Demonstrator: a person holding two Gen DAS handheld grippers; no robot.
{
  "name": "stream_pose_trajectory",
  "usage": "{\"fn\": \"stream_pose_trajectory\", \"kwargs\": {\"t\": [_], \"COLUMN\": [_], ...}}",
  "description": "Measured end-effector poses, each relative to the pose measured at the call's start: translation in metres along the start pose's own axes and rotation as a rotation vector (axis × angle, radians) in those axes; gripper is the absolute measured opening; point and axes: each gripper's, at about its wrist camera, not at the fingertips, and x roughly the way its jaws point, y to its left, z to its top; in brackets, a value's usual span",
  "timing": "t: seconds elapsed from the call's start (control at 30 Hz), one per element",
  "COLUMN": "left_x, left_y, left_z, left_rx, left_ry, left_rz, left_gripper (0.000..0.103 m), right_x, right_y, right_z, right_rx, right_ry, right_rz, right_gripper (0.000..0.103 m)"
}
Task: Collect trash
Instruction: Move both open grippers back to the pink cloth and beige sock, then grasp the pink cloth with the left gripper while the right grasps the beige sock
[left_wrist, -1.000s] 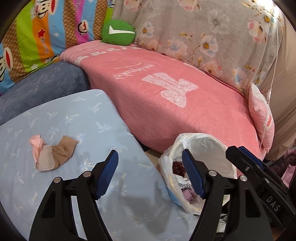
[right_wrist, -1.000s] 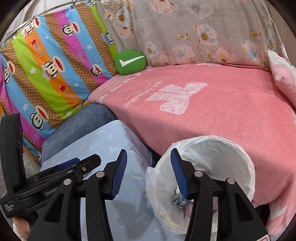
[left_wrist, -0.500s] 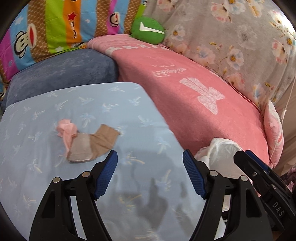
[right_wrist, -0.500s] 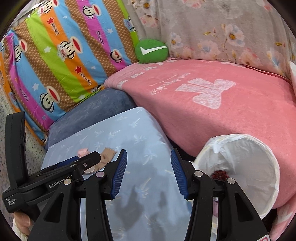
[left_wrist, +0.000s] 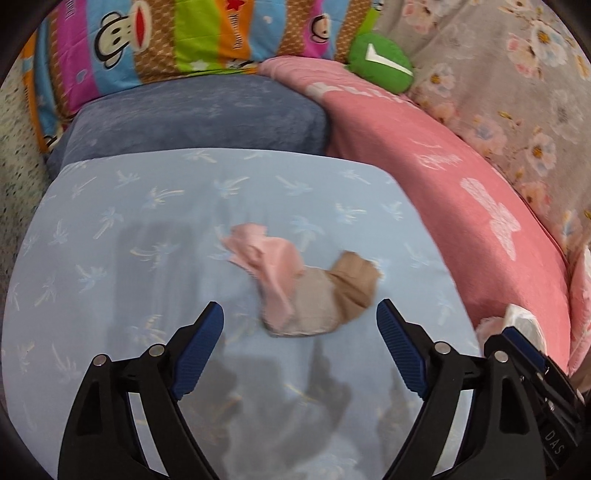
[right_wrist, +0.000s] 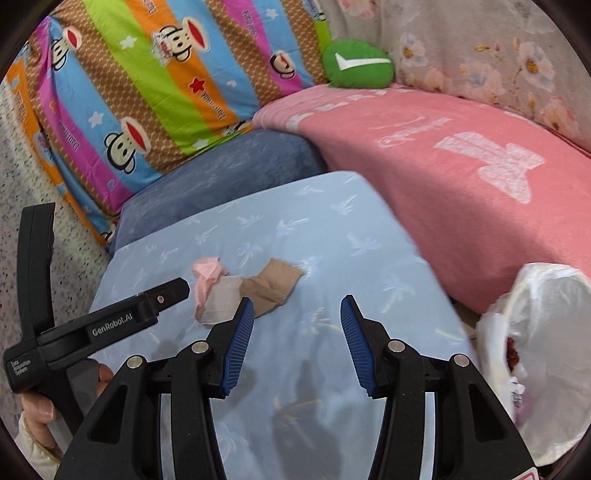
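A small pile of trash lies on the light blue cushion (left_wrist: 147, 229): a crumpled pink scrap (left_wrist: 266, 258), a grey-beige piece (left_wrist: 314, 306) and a brown piece (left_wrist: 356, 284). My left gripper (left_wrist: 300, 343) is open and empty, just in front of the pile. The pile also shows in the right wrist view (right_wrist: 236, 288). My right gripper (right_wrist: 297, 339) is open and empty, to the right of the pile. The white trash bag (right_wrist: 543, 332) stands open at the right, with trash inside. The left gripper's body (right_wrist: 110, 321) shows at the left of that view.
A pink blanket (right_wrist: 461, 177) covers the sofa seat behind the cushion. A dark blue cushion (left_wrist: 192, 114), a striped monkey-print pillow (right_wrist: 147, 81), a green pillow (right_wrist: 356, 64) and a floral cover (left_wrist: 517, 92) lie at the back. Speckled floor (right_wrist: 22, 221) lies to the left.
Both grippers have swung left, away from the trash bag and toward the pile on the blue cushion. The pile now lies just ahead of the left fingers. Both stay open.
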Motion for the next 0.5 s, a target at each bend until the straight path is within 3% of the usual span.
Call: {"fn": "stream_pose_trajectory", "kwargs": {"t": [0.2,0.5], "left_x": [0.029,0.071], "left_y": [0.033,0.045], "left_z": [0.017,0.035], "left_rx": [-0.056,-0.103], "left_ry": [0.045,0.108], "left_rz": [0.035,-0.01], "left_gripper": [0.087,0.087], "right_x": [0.052,0.115], "right_y": [0.021,0.041], "right_z": [0.004,0.011], "right_rx": [-0.017,-0.021], "right_ry": [0.068,0.143], "right_rz": [0.025,0.055], "right_gripper": [0.049,0.049]}}
